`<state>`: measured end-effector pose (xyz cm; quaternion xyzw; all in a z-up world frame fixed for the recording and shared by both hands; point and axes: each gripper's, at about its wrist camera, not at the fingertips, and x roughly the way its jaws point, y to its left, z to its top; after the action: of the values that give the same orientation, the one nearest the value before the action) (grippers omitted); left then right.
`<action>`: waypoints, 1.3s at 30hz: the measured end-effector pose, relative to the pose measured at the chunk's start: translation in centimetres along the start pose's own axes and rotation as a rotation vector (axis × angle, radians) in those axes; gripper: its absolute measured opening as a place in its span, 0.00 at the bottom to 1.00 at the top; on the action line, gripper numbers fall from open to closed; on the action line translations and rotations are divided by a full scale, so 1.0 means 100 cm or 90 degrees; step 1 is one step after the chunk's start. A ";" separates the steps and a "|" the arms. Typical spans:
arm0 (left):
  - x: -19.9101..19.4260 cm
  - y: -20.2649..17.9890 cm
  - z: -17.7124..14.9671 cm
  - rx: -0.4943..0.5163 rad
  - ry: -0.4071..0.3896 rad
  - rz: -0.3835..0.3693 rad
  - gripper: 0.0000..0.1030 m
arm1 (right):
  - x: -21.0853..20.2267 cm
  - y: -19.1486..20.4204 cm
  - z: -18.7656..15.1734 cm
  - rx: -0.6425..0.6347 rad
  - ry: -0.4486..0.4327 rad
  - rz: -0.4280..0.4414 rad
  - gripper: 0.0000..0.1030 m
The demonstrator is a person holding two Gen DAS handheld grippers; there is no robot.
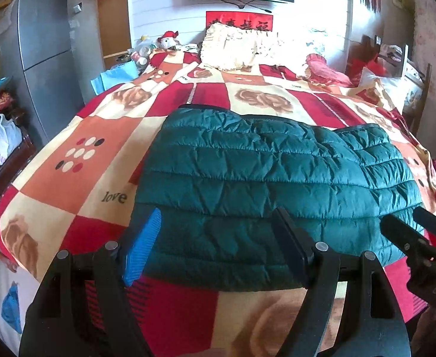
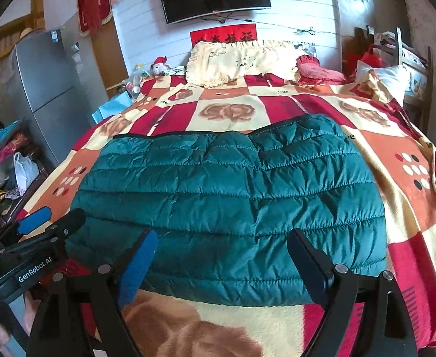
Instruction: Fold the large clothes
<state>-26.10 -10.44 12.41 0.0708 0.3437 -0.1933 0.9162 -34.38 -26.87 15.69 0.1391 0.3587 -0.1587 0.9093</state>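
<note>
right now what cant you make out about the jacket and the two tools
- Jacket near hem, both views: partly behind the open tool fingers.
- Jacket sleeves and front, both views: not seen, folded under or facing down.
- Right tool, left view: cut off by the right edge.
- Left tool, right view: body runs off the left edge.
- Contact with the jacket: cannot tell; nothing looks pinched.

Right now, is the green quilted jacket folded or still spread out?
Folded. The green quilted jacket lies on the blanket as a compact rectangle, no sleeves sticking out, a doubled layer at its far edge.
</note>
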 end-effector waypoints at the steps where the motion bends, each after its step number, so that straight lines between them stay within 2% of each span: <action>1: 0.000 -0.001 0.000 0.000 -0.001 -0.002 0.75 | 0.001 0.000 0.000 0.003 0.001 0.000 0.85; 12: -0.003 -0.010 0.001 0.001 -0.006 -0.017 0.75 | 0.001 -0.005 0.003 0.023 0.001 0.000 0.85; 39: 0.017 -0.019 0.001 0.004 0.023 -0.031 0.75 | 0.018 -0.018 0.003 0.038 0.026 -0.001 0.85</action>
<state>-25.65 -12.68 11.41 0.0689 0.3610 -0.2152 0.9048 -33.70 -28.98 14.41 0.1688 0.3725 -0.1672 0.8971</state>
